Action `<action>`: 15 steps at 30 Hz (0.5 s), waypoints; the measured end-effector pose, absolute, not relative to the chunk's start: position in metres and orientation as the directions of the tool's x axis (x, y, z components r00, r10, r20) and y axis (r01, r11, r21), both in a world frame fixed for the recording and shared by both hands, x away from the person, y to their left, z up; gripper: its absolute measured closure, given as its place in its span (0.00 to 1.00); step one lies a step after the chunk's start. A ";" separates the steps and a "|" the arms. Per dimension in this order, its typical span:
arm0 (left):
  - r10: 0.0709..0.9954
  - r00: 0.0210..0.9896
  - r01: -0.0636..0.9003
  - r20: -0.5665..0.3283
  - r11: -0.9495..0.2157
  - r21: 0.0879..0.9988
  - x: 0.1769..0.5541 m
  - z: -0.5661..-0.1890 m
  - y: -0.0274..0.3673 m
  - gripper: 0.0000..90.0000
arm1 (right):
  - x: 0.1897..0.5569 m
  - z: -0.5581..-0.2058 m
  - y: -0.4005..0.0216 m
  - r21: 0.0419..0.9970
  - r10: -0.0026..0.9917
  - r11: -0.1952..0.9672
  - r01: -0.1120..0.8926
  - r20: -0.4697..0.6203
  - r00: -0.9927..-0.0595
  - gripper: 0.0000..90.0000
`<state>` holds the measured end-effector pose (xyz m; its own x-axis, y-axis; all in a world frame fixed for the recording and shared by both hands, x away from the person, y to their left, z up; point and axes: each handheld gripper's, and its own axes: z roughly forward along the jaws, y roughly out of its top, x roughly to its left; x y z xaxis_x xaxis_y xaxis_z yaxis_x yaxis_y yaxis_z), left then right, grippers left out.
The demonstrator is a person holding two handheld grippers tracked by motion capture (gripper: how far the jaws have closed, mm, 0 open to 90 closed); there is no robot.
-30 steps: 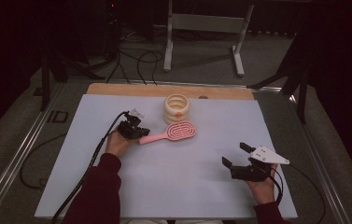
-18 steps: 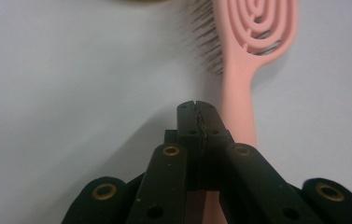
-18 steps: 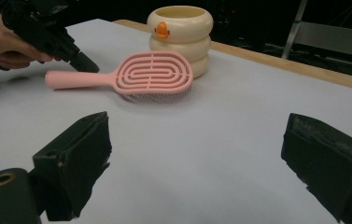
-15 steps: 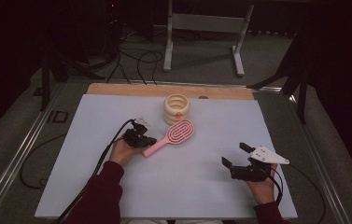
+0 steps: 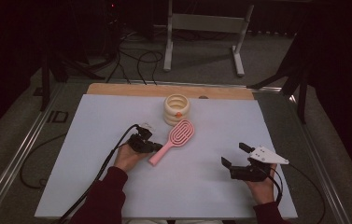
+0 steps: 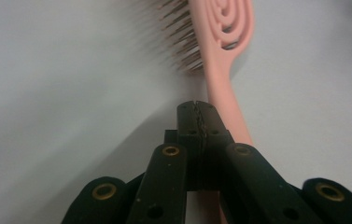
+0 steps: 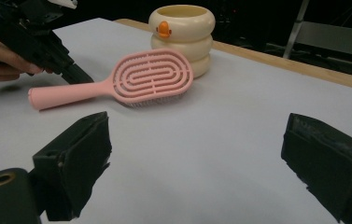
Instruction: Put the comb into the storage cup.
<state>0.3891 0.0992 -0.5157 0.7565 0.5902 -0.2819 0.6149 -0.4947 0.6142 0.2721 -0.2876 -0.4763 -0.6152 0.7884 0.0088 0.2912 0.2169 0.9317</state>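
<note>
A pink hairbrush [image 5: 178,135] lies bristles down on the white table sheet [image 5: 201,196], its handle pointing toward the near left. My left gripper [image 5: 157,147] is shut with nothing between its jaws, and its tip rests against the side of the handle. In the left gripper view the closed jaws meet at my left gripper [image 6: 198,109], with the hairbrush [image 6: 225,88] running past on the right. My right gripper [image 5: 234,154] stands open at the near right, away from the brush. In the right gripper view, my right gripper [image 7: 197,130] frames bare sheet, with the hairbrush [image 7: 150,77] and the left gripper [image 7: 78,74] beyond.
A cream ringed cup with an orange duck bill [image 5: 177,108] stands just behind the brush head, also seen as the cup [image 7: 181,32]. A wooden board edge [image 5: 117,88] runs along the far side. Cables and a metal stand sit on the floor beyond.
My left gripper has moved toward the near right. The brush has turned with it, its handle end swinging toward the front edge. The right gripper has stayed put.
</note>
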 end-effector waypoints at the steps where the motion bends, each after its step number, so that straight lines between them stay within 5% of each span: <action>1: 0.586 0.759 0.612 -0.282 -0.497 0.615 0.388 -0.516 0.098 1.00 | 0.272 -0.476 -0.288 0.932 0.789 0.217 0.292 0.010 -0.615 0.09; 15: 0.532 0.802 0.561 -0.270 -0.518 0.645 0.369 -0.516 0.085 1.00 | 0.272 -0.476 -0.287 0.931 0.788 0.218 0.293 0.009 -0.615 0.09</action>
